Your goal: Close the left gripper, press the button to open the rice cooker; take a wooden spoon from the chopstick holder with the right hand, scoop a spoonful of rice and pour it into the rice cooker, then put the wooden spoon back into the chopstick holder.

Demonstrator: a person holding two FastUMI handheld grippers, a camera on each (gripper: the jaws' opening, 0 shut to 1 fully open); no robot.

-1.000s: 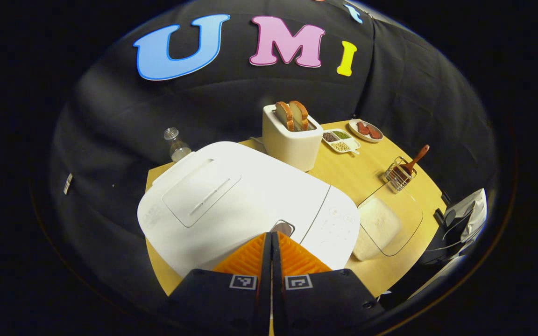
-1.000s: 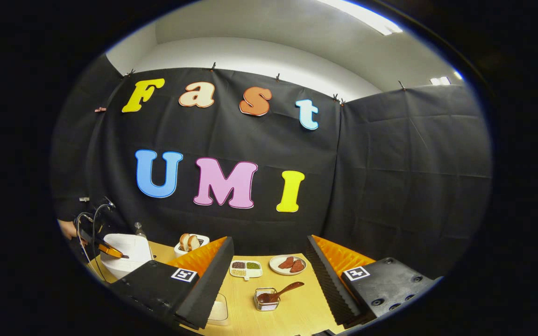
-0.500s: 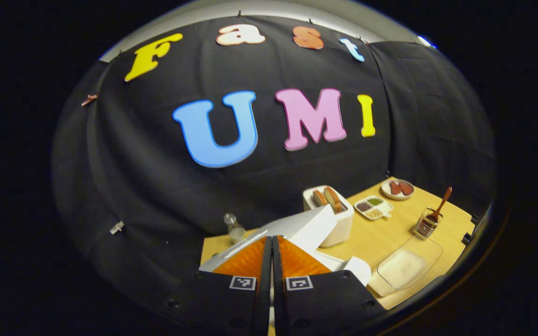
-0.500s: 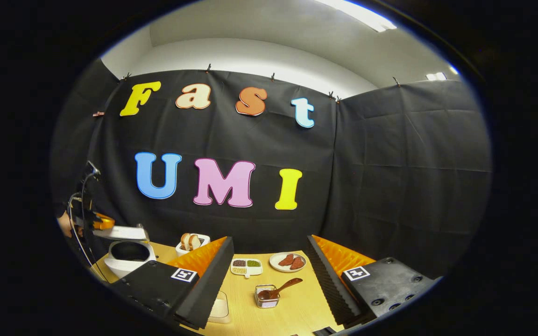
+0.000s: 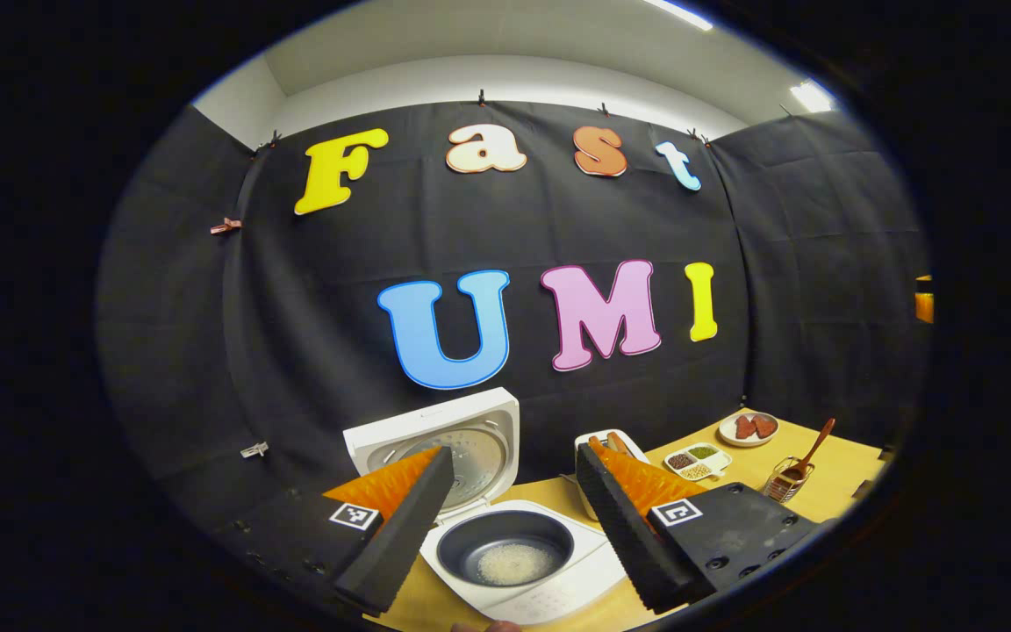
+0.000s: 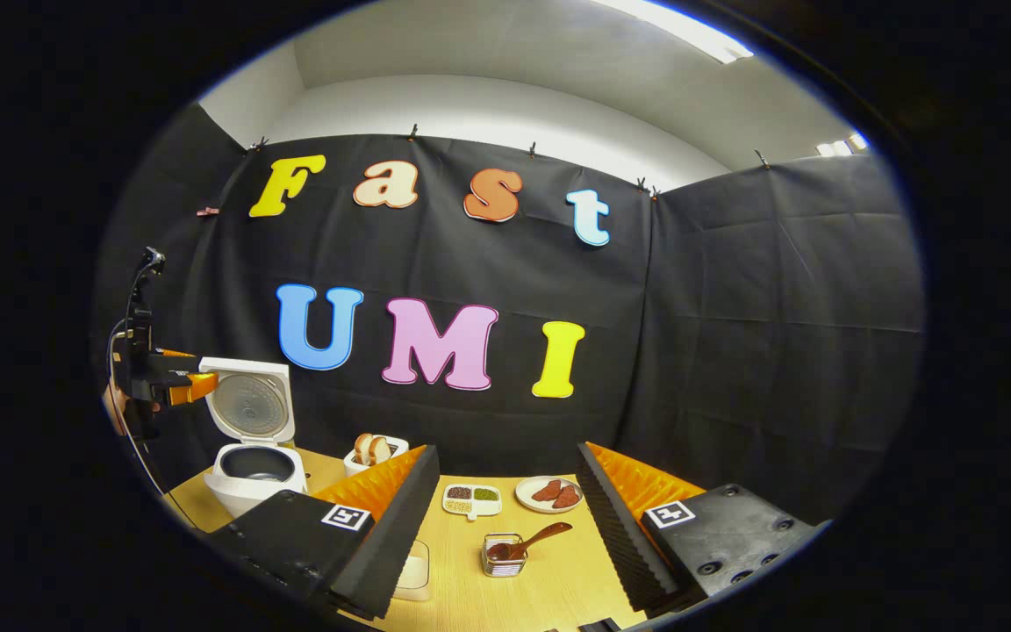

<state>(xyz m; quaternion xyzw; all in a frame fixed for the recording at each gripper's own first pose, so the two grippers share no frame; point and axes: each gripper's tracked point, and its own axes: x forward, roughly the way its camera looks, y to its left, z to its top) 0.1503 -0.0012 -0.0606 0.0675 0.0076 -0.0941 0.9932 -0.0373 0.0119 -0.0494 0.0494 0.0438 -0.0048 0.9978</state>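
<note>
Currently the rice cooker (image 5: 505,549) stands on the counter (image 6: 549,579) with its lid upright; the left gripper (image 5: 514,500) hangs above it, jaws apart and empty. The right gripper (image 6: 505,505) is also spread, empty, above the chopstick holder (image 6: 503,560) containing the wooden spoon (image 6: 534,540).

Long ceiling lamps (image 6: 681,35) shine down from above my tools, so the top of both views is bright white. The black cloth wall (image 6: 734,333) soaks up light and looks dim. The wooden bench (image 6: 541,579) is evenly lit with only soft, small shadows. Nothing looks smeared. Both views bend like a fishbowl, so straight lines curve near the edges. My own tool's fingers (image 5: 400,518), up close, look a bit soft.
</note>
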